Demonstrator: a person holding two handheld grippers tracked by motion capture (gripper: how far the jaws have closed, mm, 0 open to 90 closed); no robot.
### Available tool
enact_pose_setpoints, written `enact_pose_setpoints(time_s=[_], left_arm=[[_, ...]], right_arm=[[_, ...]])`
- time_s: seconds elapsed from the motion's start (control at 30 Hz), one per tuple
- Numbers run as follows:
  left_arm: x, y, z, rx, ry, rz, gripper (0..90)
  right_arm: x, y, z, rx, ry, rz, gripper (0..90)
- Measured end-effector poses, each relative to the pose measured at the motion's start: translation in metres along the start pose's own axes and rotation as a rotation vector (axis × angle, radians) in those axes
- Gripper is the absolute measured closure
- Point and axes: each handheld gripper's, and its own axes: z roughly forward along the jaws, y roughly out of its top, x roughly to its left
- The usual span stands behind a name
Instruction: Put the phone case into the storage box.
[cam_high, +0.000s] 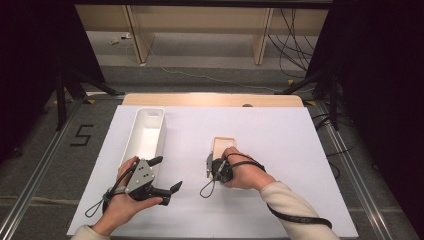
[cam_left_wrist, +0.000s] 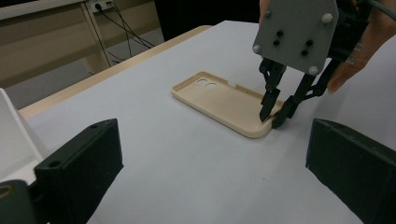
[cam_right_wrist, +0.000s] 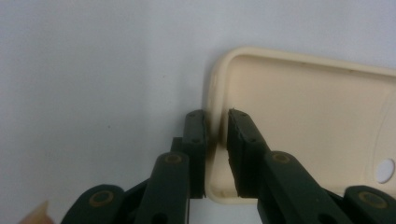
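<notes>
White table sheet, phone case lying open side up near its middle.
My right gripper straddles the case's near rim, one jaw inside, one outside, narrowed onto the thin wall for lifting; my left gripper waits wide open beside the white bin.

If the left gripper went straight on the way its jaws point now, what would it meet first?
Probably the cream-coloured plastic phone case lying open side up on the white table sheet, or the right gripper whose jaws straddle the case's near end wall. Depth is hard to judge. The left gripper stands open with bare sheet ahead of it first.
</notes>
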Motion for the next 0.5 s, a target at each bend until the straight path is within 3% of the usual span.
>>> enact_pose_setpoints(time_s=[0.1, 0.5], left_arm=[[0.0000, -0.0002, 0.0002, 0.002, -0.003, 0.000, 3.1], [0.0002, -0.0002, -0.0002, 0.000, -0.003, 0.000, 3.1]], right_arm=[[0.0013, 0.0008, -0.0012, 0.025, -0.013, -0.014, 80.3], [0.0043, 0.0020, -0.0010, 0.025, -0.024, -0.036, 83.1]])
